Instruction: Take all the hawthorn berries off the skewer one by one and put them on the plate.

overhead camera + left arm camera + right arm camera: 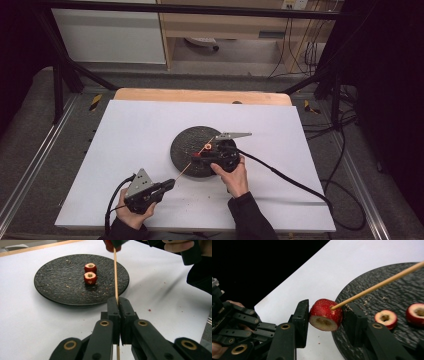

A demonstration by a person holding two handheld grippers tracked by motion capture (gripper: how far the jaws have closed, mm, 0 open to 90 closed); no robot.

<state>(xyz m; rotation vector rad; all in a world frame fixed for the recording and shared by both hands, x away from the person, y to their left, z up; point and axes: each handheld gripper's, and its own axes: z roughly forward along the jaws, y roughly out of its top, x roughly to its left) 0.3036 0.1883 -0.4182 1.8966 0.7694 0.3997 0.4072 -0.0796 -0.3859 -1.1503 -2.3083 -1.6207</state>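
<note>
White surface (140,130) under me: my right hand-held gripper (325,315) clamps a red hollow-cored fruit slice (325,314), thin wooden skewer (115,272) piercing it, left hand-held gripper (118,305) pinching that skewer's other end.

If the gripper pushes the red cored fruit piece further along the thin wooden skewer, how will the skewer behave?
The thin wooden skewer probably flexes or snaps if pushed sideways: it is long and slender, clamped at one end by the left gripper. The red cored fruit piece, held by the right gripper, looks soft and may split.
</note>
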